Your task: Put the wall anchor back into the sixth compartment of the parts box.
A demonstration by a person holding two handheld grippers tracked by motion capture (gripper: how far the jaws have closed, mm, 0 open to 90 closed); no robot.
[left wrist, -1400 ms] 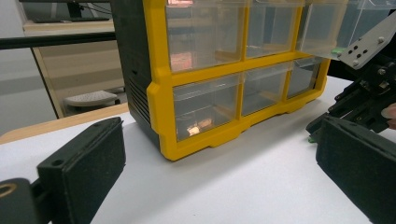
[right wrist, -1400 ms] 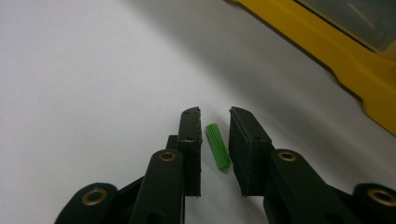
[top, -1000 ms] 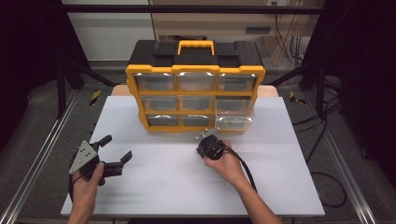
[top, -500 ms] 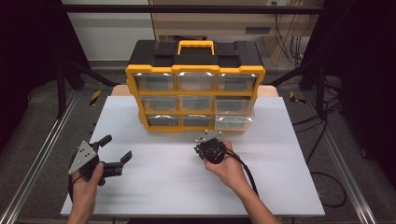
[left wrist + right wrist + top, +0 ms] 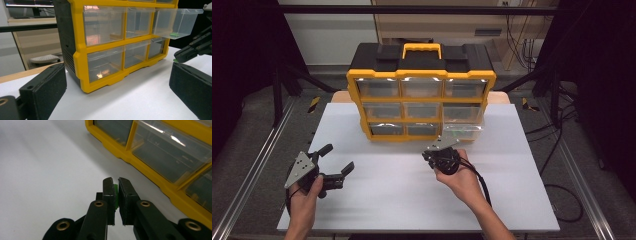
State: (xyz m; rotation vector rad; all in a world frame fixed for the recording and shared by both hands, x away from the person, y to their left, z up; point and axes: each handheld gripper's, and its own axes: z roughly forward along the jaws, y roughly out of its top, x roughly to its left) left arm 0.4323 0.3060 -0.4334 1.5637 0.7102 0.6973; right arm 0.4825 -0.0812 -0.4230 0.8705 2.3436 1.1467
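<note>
A yellow and black organizer (image 5: 421, 95) with clear drawers stands at the back of the white table (image 5: 402, 200). One drawer (image 5: 462, 131) in its right column is pulled out. In the left gripper view that drawer (image 5: 177, 22) holds a small green piece (image 5: 175, 34). My right gripper (image 5: 438, 152) hovers just in front of the drawer, shut on another small green piece (image 5: 116, 195) pinched between its pads (image 5: 108, 190). My left gripper (image 5: 338, 158) rests low at the table's front left, open with nothing between its pads (image 5: 47, 85).
The organizer's black lid carries a yellow handle (image 5: 422, 49). Metal rails (image 5: 257, 165) run along both sides of the table. Cables (image 5: 557, 150) lie on the floor at the right. White tabletop lies between the two hands.
My right gripper has risen a little off the table and edged toward the pulled-out drawer, still pinching the green piece. The left hand has kept still.
</note>
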